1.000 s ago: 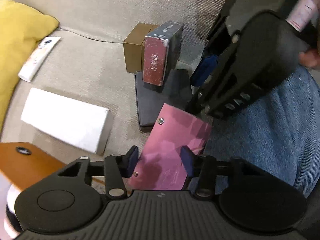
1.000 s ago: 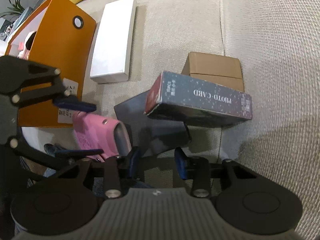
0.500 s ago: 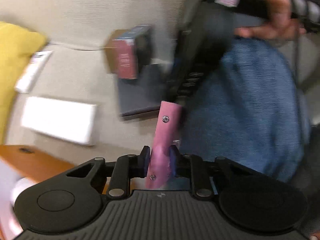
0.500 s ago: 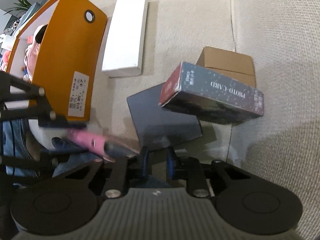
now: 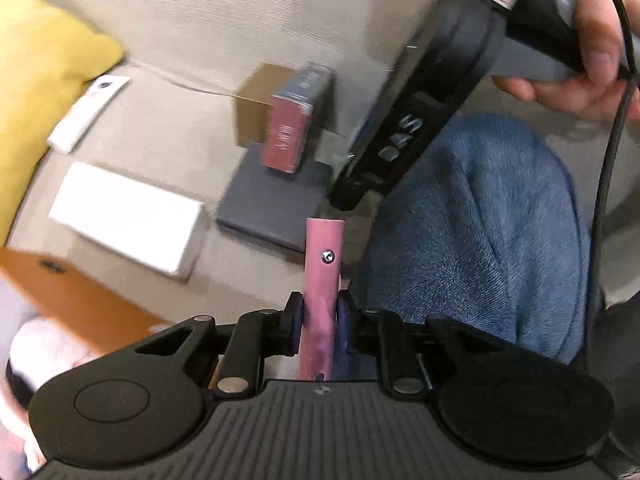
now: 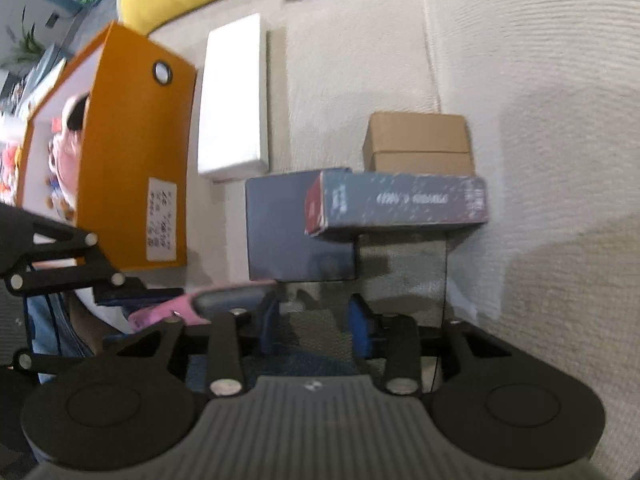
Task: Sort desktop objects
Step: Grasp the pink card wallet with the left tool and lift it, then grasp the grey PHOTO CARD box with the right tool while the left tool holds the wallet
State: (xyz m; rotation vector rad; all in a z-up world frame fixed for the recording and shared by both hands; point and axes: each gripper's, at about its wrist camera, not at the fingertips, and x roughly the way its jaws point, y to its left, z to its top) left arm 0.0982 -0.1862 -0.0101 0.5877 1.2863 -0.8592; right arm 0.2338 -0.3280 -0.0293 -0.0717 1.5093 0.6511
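Pink case [image 5: 322, 280] turned edge-on | left hand-held gripper [image 5: 320, 322] closing, clamps it | right hand-held gripper [image 6: 316, 326] opening, empty

Left gripper [image 5: 318, 322]: jaws just closed, clamping pink case [image 5: 323, 276] edge-on.
Behind: dark flat box [image 5: 272, 200], upright card box [image 5: 294, 128], seemingly resting on it.
Left: white box [image 5: 128, 216].

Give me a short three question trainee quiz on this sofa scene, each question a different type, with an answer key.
1. True or false: the left tool is clamped on the pink case.
2. What lies partly on the dark flat pad? A) white box B) photo card box C) yellow cushion
3. Fill in: the right tool is ____, nothing between its pads.

Key: 1 true; 2 B, the photo card box; 3 open.
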